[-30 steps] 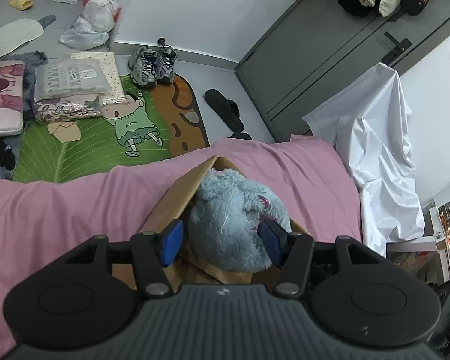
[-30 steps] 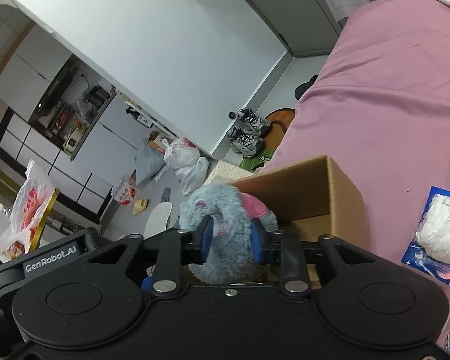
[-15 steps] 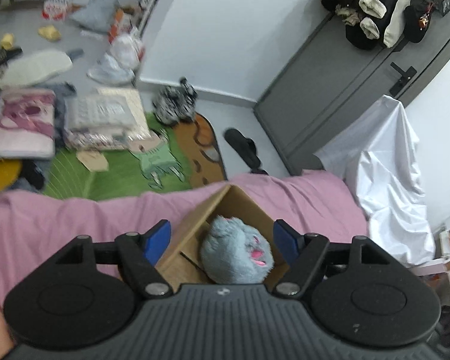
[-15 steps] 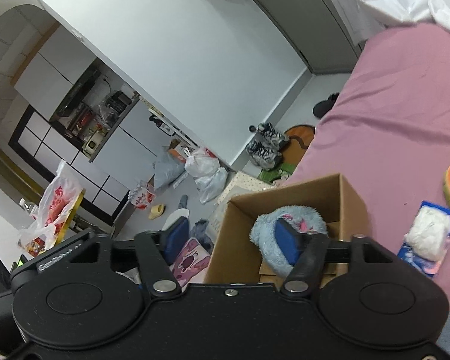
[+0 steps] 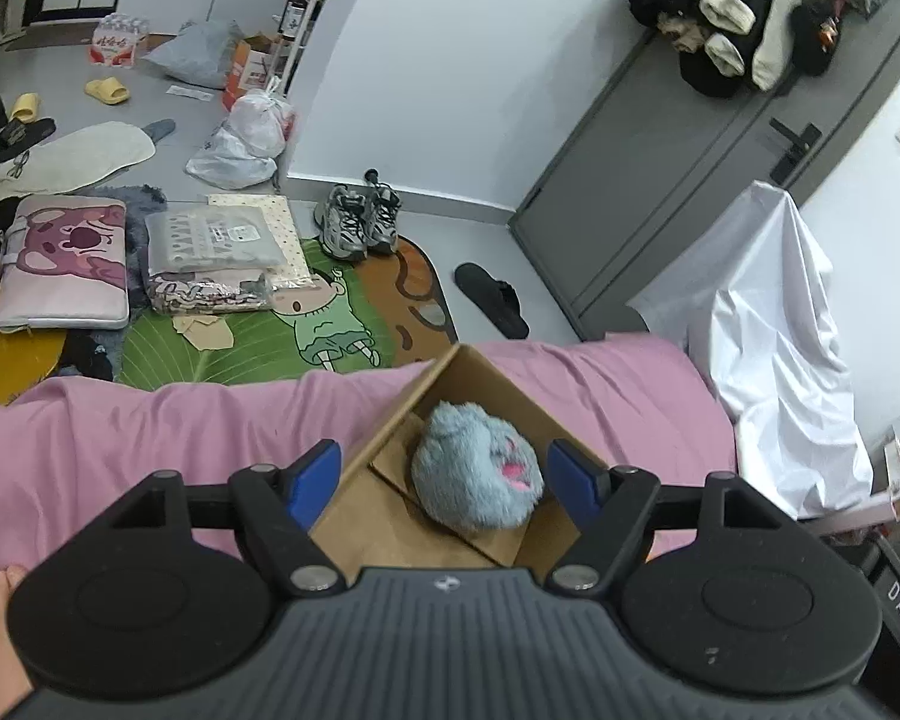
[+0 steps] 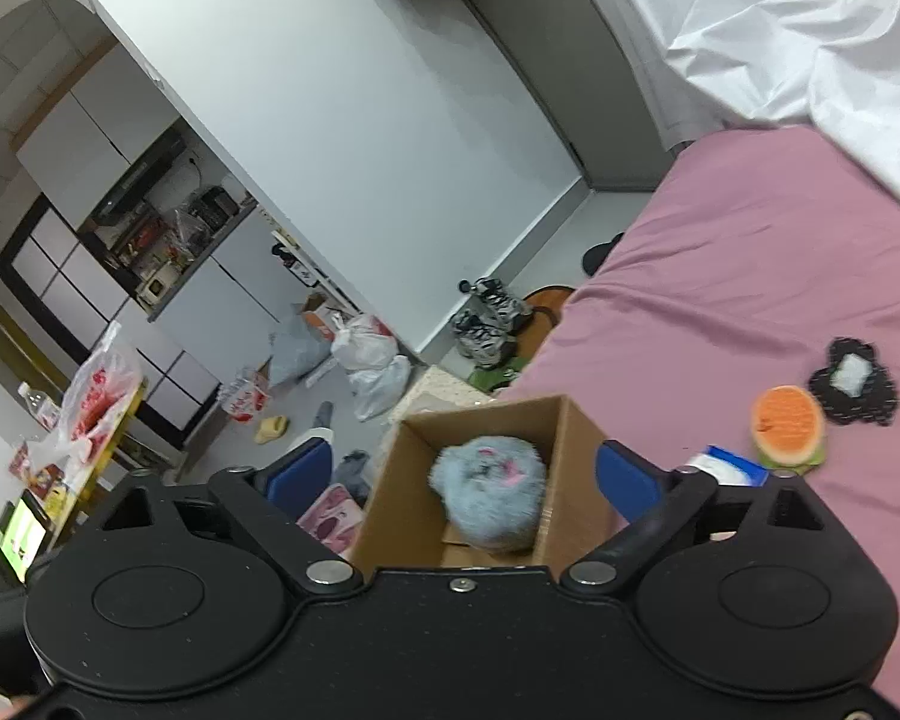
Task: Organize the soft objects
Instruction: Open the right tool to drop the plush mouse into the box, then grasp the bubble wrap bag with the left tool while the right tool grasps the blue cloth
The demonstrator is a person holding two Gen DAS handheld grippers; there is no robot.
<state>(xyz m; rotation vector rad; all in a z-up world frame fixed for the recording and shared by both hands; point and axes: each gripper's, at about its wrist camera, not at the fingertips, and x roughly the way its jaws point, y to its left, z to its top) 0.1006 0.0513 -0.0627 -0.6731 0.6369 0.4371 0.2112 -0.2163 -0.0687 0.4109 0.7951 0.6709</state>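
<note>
A fluffy grey-blue plush toy [image 5: 479, 473] with pink marks lies inside an open cardboard box [image 5: 390, 516] on the pink bed. It also shows in the right wrist view [image 6: 489, 492], in the same box [image 6: 576, 450]. My left gripper [image 5: 447, 480] is open and empty above the box, its jaws wide apart either side of the toy. My right gripper [image 6: 465, 477] is open and empty, also above the box. On the bed to the right lie a watermelon-slice plush [image 6: 789, 427], a blue-and-white packet [image 6: 729, 465] and a black flower-shaped piece [image 6: 852, 381].
The pink bedsheet [image 5: 150, 432] covers the bed. A white cloth [image 5: 774, 330] drapes at the bed's far right. On the floor lie a green cartoon mat [image 5: 258, 336], sneakers [image 5: 360, 222], a black slipper [image 5: 491, 299], folded bedding packs [image 5: 216, 246] and plastic bags [image 5: 240, 144].
Both grippers let go of the plush toy, opened wide and rose away from the box. The toy now rests in the box.
</note>
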